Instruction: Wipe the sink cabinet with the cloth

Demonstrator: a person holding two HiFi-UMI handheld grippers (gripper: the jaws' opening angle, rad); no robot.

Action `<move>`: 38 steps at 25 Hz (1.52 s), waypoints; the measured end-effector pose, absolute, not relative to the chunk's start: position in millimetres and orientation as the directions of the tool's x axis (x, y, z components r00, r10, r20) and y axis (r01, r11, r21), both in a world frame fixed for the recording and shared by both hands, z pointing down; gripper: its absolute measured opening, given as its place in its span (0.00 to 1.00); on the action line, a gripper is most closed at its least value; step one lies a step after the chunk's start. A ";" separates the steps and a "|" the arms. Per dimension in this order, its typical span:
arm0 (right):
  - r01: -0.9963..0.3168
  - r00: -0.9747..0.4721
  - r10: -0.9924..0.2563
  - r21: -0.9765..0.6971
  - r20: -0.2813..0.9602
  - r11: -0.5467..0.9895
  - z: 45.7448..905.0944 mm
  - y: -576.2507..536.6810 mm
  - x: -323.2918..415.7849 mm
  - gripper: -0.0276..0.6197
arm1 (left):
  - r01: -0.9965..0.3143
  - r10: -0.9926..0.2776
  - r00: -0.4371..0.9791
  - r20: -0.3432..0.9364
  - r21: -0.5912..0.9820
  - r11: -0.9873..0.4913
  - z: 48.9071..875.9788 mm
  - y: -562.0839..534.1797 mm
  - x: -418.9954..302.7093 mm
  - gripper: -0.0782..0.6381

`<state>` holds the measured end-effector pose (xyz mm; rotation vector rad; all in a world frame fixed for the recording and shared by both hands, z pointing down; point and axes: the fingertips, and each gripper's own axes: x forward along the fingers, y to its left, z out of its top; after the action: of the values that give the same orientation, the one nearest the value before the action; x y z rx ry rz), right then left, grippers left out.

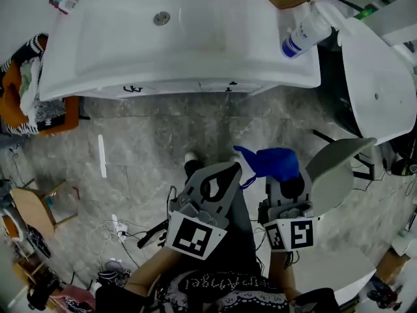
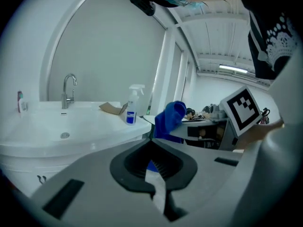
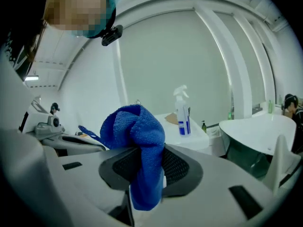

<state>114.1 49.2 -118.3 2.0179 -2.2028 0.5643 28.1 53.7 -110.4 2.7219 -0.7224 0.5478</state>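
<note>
1. One blue cloth [image 3: 135,126] was clamped in the jaws of the right gripper [image 3: 144,164]. It bunched up above the pads, and a tail hung down below them.
2. Nothing was between the jaws of the left gripper [image 2: 152,141]. Their tips met, and only an oval gap showed between the ribbed pads.
3. Both grippers were held low and close to the person's body, side by side over the marbled floor [image 1: 150,149]. The cloth touched nothing but its own jaws.
4. The sink cabinet [image 1: 176,87] stood ahead of them, well apart from the cloth. Its white front showed as a narrow band under the basin [image 1: 130,38].
5. By my reading, the step in hand was the carry. The cloth was gripped, but no wiping contact had been made.
6. The next move called for the right gripper to reach forward and down to the cabinet front. The loose bunch would have to press flat against the panel rather than the hard jaws. The left gripper seemed to have no part in this.
7. Counted:
   - two grippers
   - one cloth
   - one sink cabinet with one basin
   - two small dark handles [image 1: 132,89] on its front
   - one faucet [image 2: 69,89]
   - one spray bottle [image 1: 301,36] at the basin's right end.
</note>
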 end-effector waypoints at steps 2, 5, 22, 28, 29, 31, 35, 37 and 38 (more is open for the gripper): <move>-0.974 -0.125 -0.936 -0.218 0.328 0.053 -149.3 58.2 112.5 0.22 | -0.531 -0.429 0.798 0.423 0.158 -0.832 -141.0 66.2 28.9 0.11; -0.972 -0.150 -0.924 -0.222 0.353 0.073 -178.7 70.3 111.3 0.22 | -0.571 -0.474 0.775 0.417 0.142 -0.808 -177.3 80.1 26.0 0.11; -0.959 -0.253 -0.896 -0.215 0.364 0.183 -197.7 126.4 106.5 0.22 | -0.687 -0.623 0.709 0.329 0.124 -0.716 -207.1 122.0 11.2 0.11; -0.965 -0.218 -0.892 -0.221 0.396 0.137 -189.4 139.5 125.2 0.22 | -0.631 -0.565 0.759 0.323 0.150 -0.761 -206.6 133.6 46.2 0.11; -0.966 -0.216 -0.892 -0.221 0.397 0.135 -189.7 139.7 126.3 0.22 | -0.622 -0.557 0.766 0.321 0.150 -0.769 -206.9 134.7 50.3 0.11; -0.966 -0.217 -0.893 -0.221 0.393 0.137 -191.3 140.6 126.9 0.22 | -0.614 -0.553 0.772 0.313 0.143 -0.776 -208.8 135.5 54.7 0.11; -0.964 -0.229 -0.899 -0.214 0.373 0.157 -194.4 143.8 123.9 0.22 | -0.630 -0.576 0.761 0.299 0.127 -0.766 -212.1 132.3 50.8 0.11; -0.964 -0.234 -0.900 -0.208 0.368 0.165 -195.3 144.8 121.5 0.22 | -0.638 -0.586 0.754 0.296 0.122 -0.760 -212.3 131.1 48.0 0.11; -0.964 -0.236 -0.900 -0.207 0.366 0.168 -195.7 145.9 120.3 0.22 | -0.641 -0.588 0.752 0.298 0.121 -0.758 -211.7 131.6 46.8 0.11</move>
<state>120.3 145.9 -195.7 1.8344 -2.2748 0.5988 46.8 131.6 -211.7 2.7343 -0.9728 0.3572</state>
